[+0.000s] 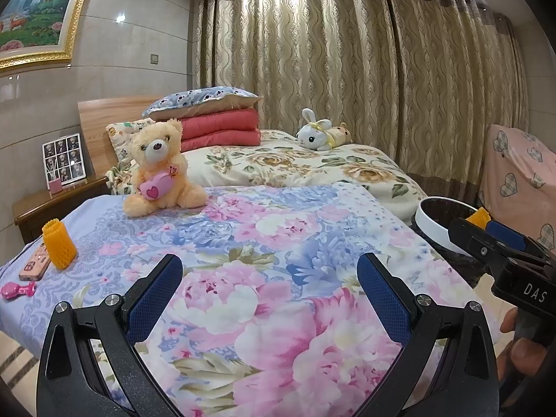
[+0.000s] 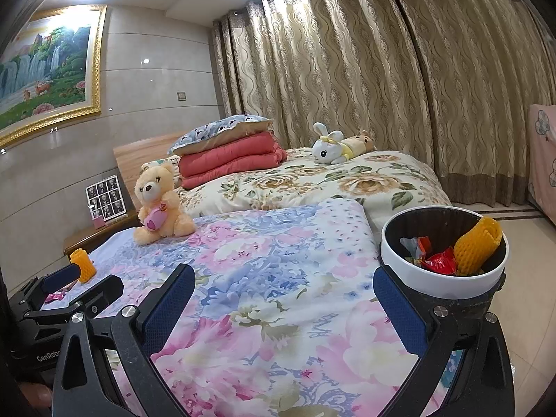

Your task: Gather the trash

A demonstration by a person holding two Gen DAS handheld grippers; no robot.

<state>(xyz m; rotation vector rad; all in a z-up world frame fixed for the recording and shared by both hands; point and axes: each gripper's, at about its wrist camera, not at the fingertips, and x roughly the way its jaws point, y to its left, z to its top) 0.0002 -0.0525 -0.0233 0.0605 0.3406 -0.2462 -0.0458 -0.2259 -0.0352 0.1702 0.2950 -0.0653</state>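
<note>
At the foot of the bed [image 1: 264, 243], over a floral quilt, the left gripper [image 1: 269, 295] was held with its blue-padded fingers [image 1: 154, 299] spread wide and nothing between them. The right gripper [image 2: 283, 312] was likewise seen wide open and empty, hovering above the quilt's right part, its right finger just beside the trash bin [image 2: 441, 278].

The white-rimmed bin, lined with a dark bag, stood on the floor against the bed's right edge. Inside it an orange foam fruit net [image 2: 477, 250] was seen leaning against the far right wall, beside red wrappers [image 2: 439, 260] and a crumpled clear wrapper.

A second orange foam net [image 1: 59, 245] was found standing upright on the quilt near the left edge, just beside a pink-cased phone [image 1: 34, 262]; whether they touched could not be told. A pink hair clip [image 1: 19, 290] lay near the phone, closer to the camera.

A tan teddy bear [image 1: 161, 168] holding a pink heart cushion was seated farther up the bed, and a white plush rabbit [image 1: 318, 133] lay well apart on the far cover.
</note>
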